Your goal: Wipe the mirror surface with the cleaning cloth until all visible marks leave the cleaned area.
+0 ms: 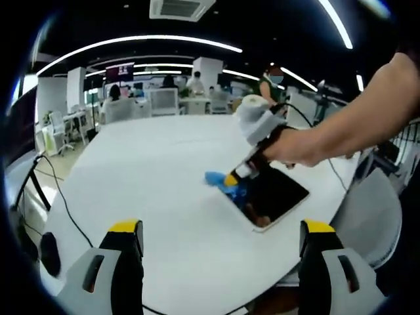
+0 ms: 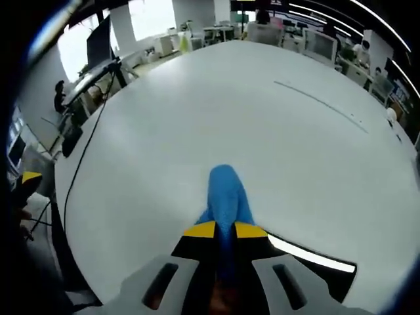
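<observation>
The right tongs (image 2: 225, 230) are closed on a blue cloth (image 2: 226, 197), the yellow tips pinching it so that a fold sticks out ahead of them onto the white surface (image 2: 216, 111). Just under and to the right of those tips lies the mirror (image 2: 314, 257), showing a bright edge and a dark face. From the left gripper view the same tongs (image 1: 231, 178) come in from the right, held in a hand (image 1: 295, 146), with the cloth (image 1: 224, 184) bunched at the mirror's (image 1: 269, 198) near-left corner, touching its edge. The mirror lies flat near the surface's right rim, its face dark with a brownish reflection low down. The left tongs (image 1: 222, 237) are wide open and hold nothing, hanging over the near part of the surface (image 1: 144, 177), well apart from the mirror. Nothing lies between them and the cloth. A black cable (image 1: 62, 203) runs along the surface's left rim, seen again at the left edge in the right gripper view (image 2: 82, 164). The surface is round, white and otherwise bare around the mirror. Beyond it is an open office: desks, chairs (image 1: 164, 102), seated people, white columns, a ceiling vent (image 1: 178, 8) and long curved strip lights (image 1: 141, 41).
</observation>
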A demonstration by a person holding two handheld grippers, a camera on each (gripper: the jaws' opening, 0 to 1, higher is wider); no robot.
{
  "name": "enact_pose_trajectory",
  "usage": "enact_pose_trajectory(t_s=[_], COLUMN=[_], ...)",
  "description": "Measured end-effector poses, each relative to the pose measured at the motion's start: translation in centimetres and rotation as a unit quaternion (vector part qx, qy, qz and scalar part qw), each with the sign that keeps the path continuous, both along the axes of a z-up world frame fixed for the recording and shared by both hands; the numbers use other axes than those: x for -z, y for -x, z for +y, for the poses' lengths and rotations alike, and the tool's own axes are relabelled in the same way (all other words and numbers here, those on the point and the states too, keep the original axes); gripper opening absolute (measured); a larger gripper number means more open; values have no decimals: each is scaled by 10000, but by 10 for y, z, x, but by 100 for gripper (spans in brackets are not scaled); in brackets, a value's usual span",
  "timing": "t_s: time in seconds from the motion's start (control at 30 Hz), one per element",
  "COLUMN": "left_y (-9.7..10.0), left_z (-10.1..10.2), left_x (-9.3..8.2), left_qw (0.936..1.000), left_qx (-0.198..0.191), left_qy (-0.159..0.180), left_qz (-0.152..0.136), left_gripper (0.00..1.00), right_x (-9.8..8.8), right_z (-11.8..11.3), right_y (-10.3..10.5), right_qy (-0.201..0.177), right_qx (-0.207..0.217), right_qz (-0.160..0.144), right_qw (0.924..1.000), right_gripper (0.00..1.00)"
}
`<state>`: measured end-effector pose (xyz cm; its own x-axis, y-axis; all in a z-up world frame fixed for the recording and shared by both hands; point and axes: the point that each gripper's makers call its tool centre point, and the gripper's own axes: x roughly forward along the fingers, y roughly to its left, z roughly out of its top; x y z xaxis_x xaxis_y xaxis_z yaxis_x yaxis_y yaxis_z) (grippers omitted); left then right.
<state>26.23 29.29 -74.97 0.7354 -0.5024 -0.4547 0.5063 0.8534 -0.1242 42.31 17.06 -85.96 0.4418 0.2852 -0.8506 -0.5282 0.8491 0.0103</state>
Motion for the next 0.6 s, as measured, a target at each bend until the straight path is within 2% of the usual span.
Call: enact_pose_trajectory(t_s=[0.17, 0.27, 0.43, 0.6], left_y=[-1, -1, 5, 2], left_z=[0, 0, -3, -6], left_x=[-1, -2, -6, -1], left_qw=[10000, 10000, 9999, 9998], left_qx=[52, 17, 75, 189], left_qy=[-15, 48, 34, -76], left_qz=[-17, -16, -69, -39], left_gripper=[100, 100, 100, 100], right_x=[-4, -7, -6, -9], right_z=[-1, 0, -1, 0], right_y=[4, 9, 8, 22], right_qy=[-15, 204, 171, 261], right_qx=[15, -317, -238, -400], right_qz=[13, -120, -101, -153], right_qw=[10000, 9992, 9995, 9987], right_gripper=[3, 3, 2, 2])
